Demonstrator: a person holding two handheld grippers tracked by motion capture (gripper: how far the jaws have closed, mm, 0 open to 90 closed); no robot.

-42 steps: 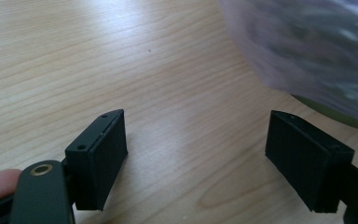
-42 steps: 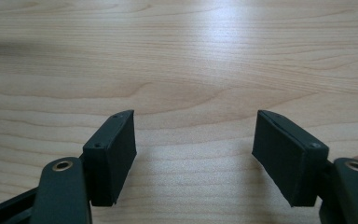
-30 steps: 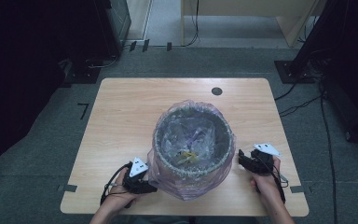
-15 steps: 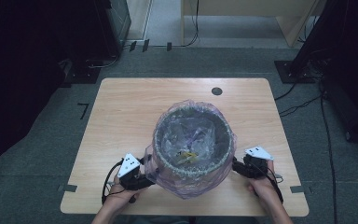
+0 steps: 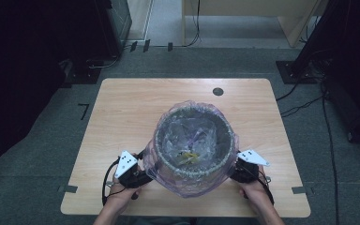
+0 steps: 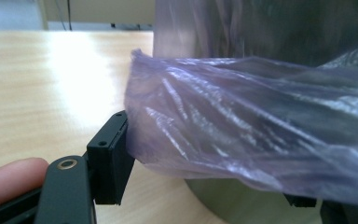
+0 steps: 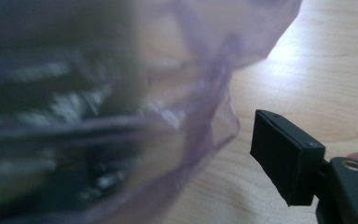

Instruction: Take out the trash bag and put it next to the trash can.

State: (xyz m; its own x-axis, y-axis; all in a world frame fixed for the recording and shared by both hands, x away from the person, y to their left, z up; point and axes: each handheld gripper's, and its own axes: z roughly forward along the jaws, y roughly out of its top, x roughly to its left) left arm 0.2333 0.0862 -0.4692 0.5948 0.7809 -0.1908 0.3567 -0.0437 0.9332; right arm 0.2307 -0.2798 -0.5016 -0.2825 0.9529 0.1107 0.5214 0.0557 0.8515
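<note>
A round grey bin (image 5: 191,140) lined with a thin purple plastic bag (image 5: 168,173) stands on the near half of the wooden table (image 5: 122,108). The bag's top is folded out over the rim and hangs down the sides. My left gripper (image 5: 139,176) is pressed against the bin's left side, open, with the bag's hanging fold (image 6: 242,126) between its jaws. My right gripper (image 5: 237,171) is at the bin's right side, also open. In the right gripper view, one of its fingers (image 7: 284,156) stands clear of the bag's edge (image 7: 214,121), and blurred film hides the other.
Some yellowish scraps (image 5: 188,156) lie inside the bin. A round cable hole (image 5: 218,91) sits near the table's far edge. Dark racks, cables and a wooden stand surround the table on the grey floor.
Both grippers have moved inward from the table's near corners to the sides of the bin. The bag's overhang now lies between the left jaws.
</note>
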